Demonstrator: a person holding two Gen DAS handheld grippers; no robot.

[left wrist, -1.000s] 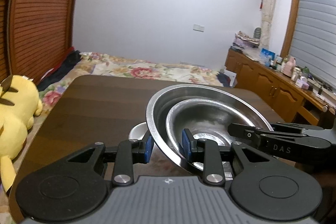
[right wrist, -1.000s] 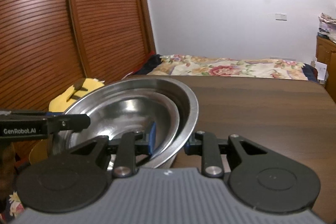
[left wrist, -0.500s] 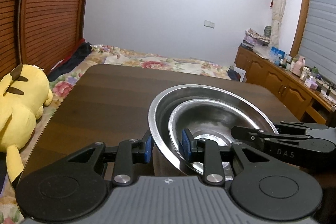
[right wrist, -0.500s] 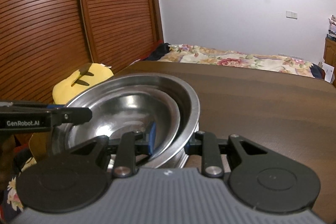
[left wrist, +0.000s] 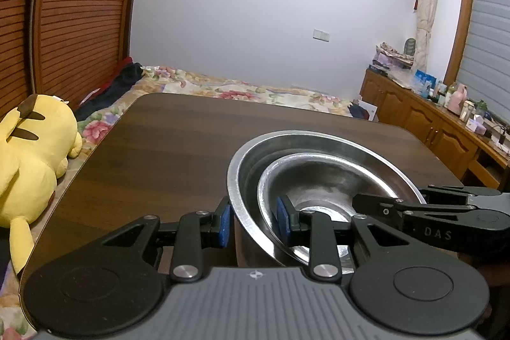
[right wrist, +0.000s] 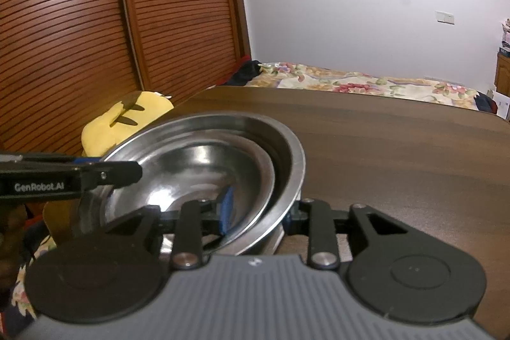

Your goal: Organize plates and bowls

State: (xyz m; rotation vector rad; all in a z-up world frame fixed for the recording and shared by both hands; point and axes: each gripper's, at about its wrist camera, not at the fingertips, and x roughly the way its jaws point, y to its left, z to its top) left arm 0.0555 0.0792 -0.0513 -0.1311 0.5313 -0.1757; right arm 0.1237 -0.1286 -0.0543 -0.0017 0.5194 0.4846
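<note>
Two steel bowls are nested, the smaller bowl point(left wrist: 322, 193) inside the large bowl point(left wrist: 245, 168). My left gripper point(left wrist: 253, 220) is shut on their left rims, one blue pad outside the large bowl and one inside the small one. From the other side, my right gripper point(right wrist: 259, 209) is shut on the right rims of the bowls point(right wrist: 207, 168). Each gripper shows in the other's view: the right gripper point(left wrist: 430, 212) and the left gripper point(right wrist: 70, 177). The bowls sit low over the dark wooden table point(left wrist: 178, 148). Contact with it is hidden.
A yellow plush toy point(left wrist: 28, 155) lies beside the table's left edge. Behind the table are a bed with a floral cover point(left wrist: 242, 88) and slatted wooden doors point(right wrist: 95, 21). A wooden cabinet point(left wrist: 446, 129) crowded with bottles runs along the right wall.
Both grippers have carried the nested bowls along together, grip unchanged. The white dish seen under the bowls a second ago is out of sight, and the far table edge sits higher in view.
</note>
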